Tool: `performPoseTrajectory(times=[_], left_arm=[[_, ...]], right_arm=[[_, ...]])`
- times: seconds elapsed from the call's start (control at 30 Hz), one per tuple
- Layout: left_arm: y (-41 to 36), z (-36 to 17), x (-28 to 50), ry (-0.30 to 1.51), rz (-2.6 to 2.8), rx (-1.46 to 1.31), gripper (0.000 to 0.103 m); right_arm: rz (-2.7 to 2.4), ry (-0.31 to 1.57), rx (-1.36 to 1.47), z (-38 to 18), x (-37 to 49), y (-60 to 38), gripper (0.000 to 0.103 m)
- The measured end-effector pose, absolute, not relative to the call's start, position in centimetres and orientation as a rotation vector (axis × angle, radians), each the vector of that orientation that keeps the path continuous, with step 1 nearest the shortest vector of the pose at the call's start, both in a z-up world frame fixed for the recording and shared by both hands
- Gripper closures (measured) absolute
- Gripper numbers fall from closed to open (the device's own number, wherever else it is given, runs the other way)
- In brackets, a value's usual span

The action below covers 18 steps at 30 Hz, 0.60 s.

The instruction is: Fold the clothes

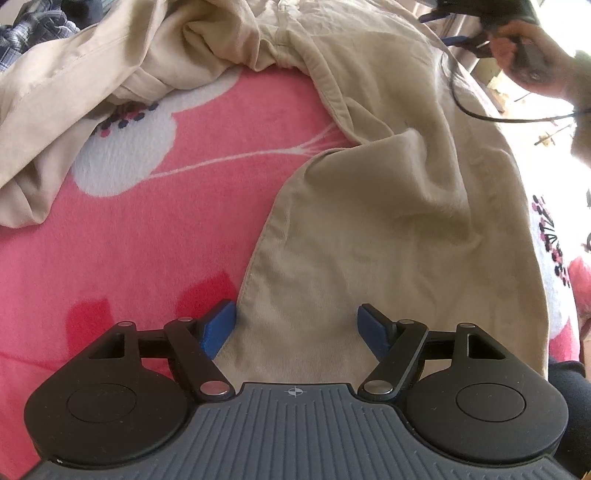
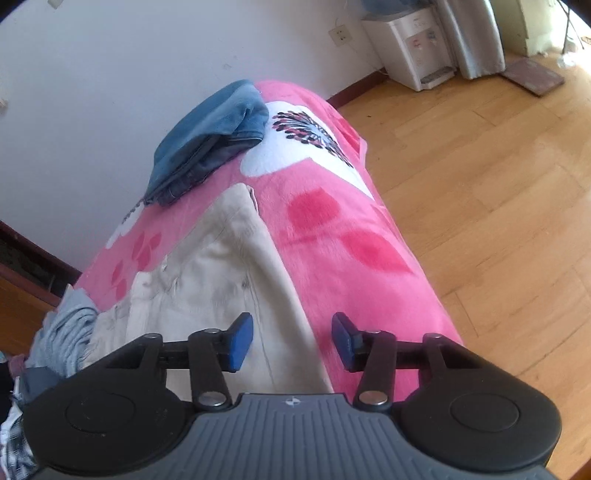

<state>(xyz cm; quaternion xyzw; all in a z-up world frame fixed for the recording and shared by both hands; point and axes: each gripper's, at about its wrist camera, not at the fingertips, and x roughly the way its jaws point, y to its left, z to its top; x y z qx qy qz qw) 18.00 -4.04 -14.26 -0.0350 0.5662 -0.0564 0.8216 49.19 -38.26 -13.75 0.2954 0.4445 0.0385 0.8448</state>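
Beige trousers (image 1: 388, 206) lie spread over the pink flowered blanket (image 1: 140, 236), and you have both tongs hanging over them. Your left gripper (image 1: 297, 325) points steeply down at one trouser leg, its blue pads (image 1: 218, 328) standing wide apart with the cloth between them; the left pad sits right at the leg's hemmed edge, but neither pad presses on the fabric. The rest of the garment bunches up in folds toward the far side of the blanket, where a plaid cloth (image 1: 33, 29) shows in the corner. In the left wrist view your hand (image 1: 532, 59) holds the other tool at the upper right, with a black cable (image 1: 480, 110) trailing from it. Your right gripper (image 2: 291, 341) hovers over the trousers' long outer edge, where beige meets pink; its jaws are parted about halfway and pinch nothing. Beyond it, folded blue jeans (image 2: 210, 136) sit at the far end of the blanket near the white wall (image 2: 147, 55). A grey garment (image 2: 62, 332) lies heaped beside the trousers' waistband. A water dispenser (image 2: 410, 40) stands on the wooden floor (image 2: 498, 184).
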Motion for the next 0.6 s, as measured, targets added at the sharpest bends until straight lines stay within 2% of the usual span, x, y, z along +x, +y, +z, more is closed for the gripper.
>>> performPoseTrajectory(times=[0.03, 0.07, 0.1, 0.13, 0.37, 0.43, 0.5, 0.6], left_arm=[[-3.9, -14.3, 18.0, 1.204, -0.12, -0.082, 0.03], [-3.8, -14.3, 18.0, 1.202, -0.121, -0.09, 0.03], [-3.7, -14.3, 18.0, 1.201, -0.122, -0.097, 0.03], [-3.6, -14.4, 18.0, 1.2, -0.123, -0.102, 0.03], [-2.9, -14.4, 17.6, 1.206, -0.155, -0.106, 0.03], [-2.5, -14.1, 17.3, 1.208, -0.163, -0.12, 0.03], [-1.8, -13.8, 16.6, 1.199, -0.174, -0.148, 0.03], [-0.6, -13.6, 15.8, 1.185, -0.201, -0.205, 0.03]], right_arm=[[0.092, 0.946, 0.632, -14.0, 49.7, -38.2, 0.053], [0.105, 0.946, 0.635, -14.2, 50.1, -38.1, 0.064], [0.119, 0.939, 0.618, -14.2, 50.3, -37.9, 0.101], [0.12, 0.931, 0.587, -14.0, 50.4, -37.7, 0.102], [0.047, 0.917, 0.572, -15.3, 50.5, -38.0, 0.103], [0.002, 0.898, 0.634, -15.1, 49.8, -38.6, 0.099], [-0.06, 0.876, 0.731, -14.8, 48.2, -39.6, 0.085], [-0.117, 0.826, 0.873, -14.0, 44.2, -41.4, 0.083]])
